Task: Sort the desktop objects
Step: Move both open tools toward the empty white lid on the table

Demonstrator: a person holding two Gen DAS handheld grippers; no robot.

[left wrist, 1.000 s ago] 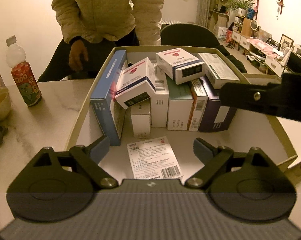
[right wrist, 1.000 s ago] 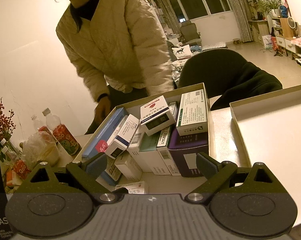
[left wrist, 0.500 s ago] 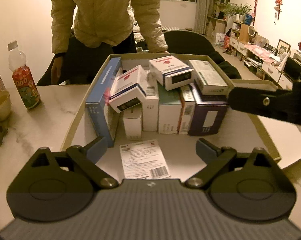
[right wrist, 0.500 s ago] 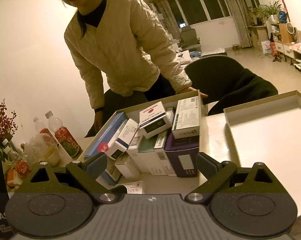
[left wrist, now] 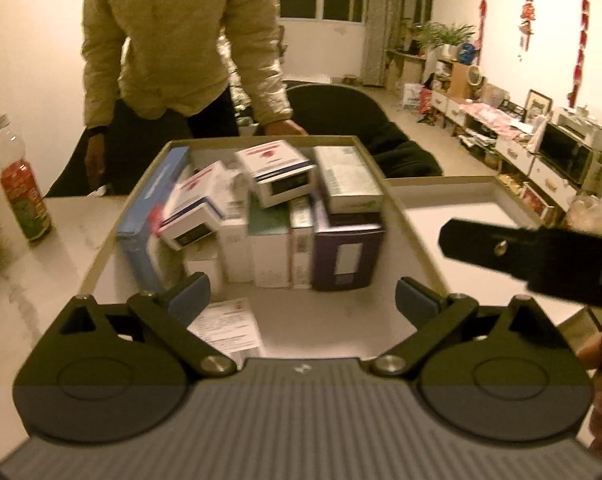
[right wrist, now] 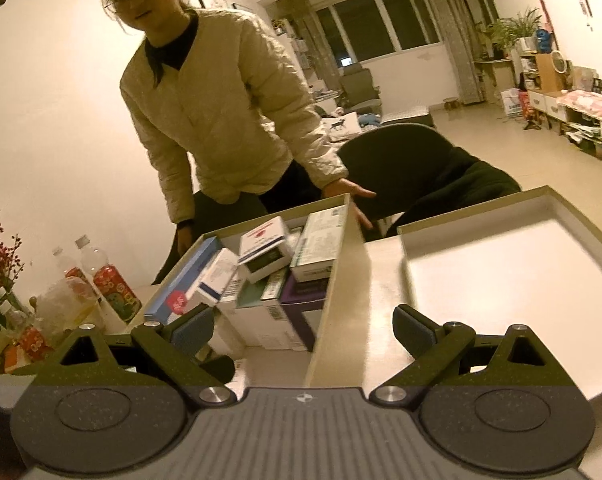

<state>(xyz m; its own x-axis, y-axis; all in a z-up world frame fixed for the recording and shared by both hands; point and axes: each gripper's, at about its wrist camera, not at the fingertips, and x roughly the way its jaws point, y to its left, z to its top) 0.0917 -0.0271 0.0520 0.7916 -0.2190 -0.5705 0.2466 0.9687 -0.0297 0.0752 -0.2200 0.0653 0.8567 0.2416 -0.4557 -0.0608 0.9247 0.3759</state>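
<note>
Left wrist view: left gripper spread wide, nothing between the pads, hovering over the near end of the cardboard tray. Medicine boxes crammed at the far end, some standing on edge, a red-and-white carton and a greenish one dumped loosely on top, probably because the row below has no room left. One flat box lying alone on the tray floor right under the left pad. Right gripper's black body poking in from the right.

Right wrist view: right gripper also spread, holding nothing, straddling the tray's right wall. Second tray just beside it on the tabletop, looking bare inside, plausibly the sorting destination. Bystander's hand resting at the far rim, maybe steadying it.
</note>
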